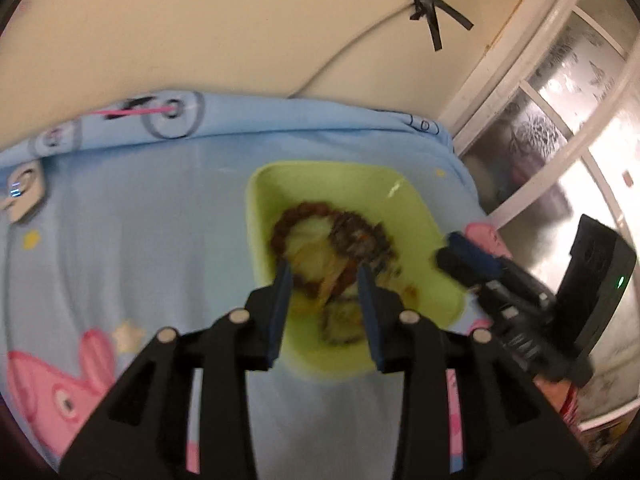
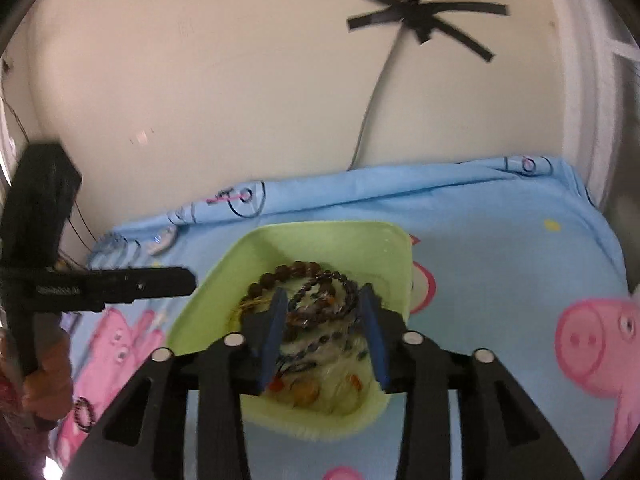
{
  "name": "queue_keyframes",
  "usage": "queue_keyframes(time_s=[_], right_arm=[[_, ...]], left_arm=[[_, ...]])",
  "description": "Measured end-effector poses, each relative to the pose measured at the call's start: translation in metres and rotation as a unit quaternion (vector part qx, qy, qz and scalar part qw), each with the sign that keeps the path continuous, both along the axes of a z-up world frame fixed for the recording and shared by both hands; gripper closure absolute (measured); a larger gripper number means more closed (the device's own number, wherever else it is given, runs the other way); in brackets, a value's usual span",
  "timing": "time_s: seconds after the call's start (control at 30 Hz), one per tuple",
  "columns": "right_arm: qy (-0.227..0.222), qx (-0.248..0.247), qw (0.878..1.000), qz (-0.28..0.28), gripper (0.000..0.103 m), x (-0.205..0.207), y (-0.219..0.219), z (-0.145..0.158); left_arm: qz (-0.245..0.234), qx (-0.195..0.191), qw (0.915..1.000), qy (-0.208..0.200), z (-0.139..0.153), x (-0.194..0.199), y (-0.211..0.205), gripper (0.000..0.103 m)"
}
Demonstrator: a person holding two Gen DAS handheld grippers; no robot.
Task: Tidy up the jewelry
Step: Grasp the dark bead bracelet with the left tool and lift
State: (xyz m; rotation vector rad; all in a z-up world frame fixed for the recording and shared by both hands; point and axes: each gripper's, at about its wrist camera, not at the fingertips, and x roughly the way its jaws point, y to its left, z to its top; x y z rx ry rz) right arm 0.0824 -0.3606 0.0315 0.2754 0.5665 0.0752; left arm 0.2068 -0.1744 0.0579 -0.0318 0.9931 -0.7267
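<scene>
Green tray [image 2: 384, 248], near the bed's wall-side edge: beaded bracelets [image 2: 316, 296] were heaped inside. One bracelet [image 2: 83, 412] was left on the sheet (near the left hand). Left gripper [image 1: 325, 276] and right gripper [image 2: 323, 300]: fingers narrowly parted, nothing held.

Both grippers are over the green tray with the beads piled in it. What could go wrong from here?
1. The beaded bracelets lie overlapped in the green tray; picking one could drag others along.
2. The left gripper and right gripper hang close together, open and empty; they might collide.
3. One bracelet lies on the blue cloth outside the tray, easily overlooked.
</scene>
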Motion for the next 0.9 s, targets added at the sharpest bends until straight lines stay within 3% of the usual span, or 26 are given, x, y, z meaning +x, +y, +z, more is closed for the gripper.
queue_keyframes(time_s=[0.2,0.37,0.6,0.9], right_arm=[[-0.033,0.099,0.993,0.051,0.089,-0.054,0.035,-0.009],[0.005,0.122,0.986,0.115,0.089,-0.059,0.086,-0.03],[0.074,0.085,0.974,0.197,0.089,-0.06,0.168,-0.051],[0.095,0.011,0.954,0.284,0.089,-0.058,0.259,-0.051]], left_arm=[[0.036,0.011,0.9986,-0.037,0.004,-0.044,0.092,0.071],[0.116,0.057,0.9895,-0.065,-0.003,-0.08,0.178,0.071],[0.155,0.061,0.985,-0.045,-0.031,-0.135,0.255,0.071],[0.129,0.042,0.9904,-0.027,-0.051,-0.17,0.254,0.071]])
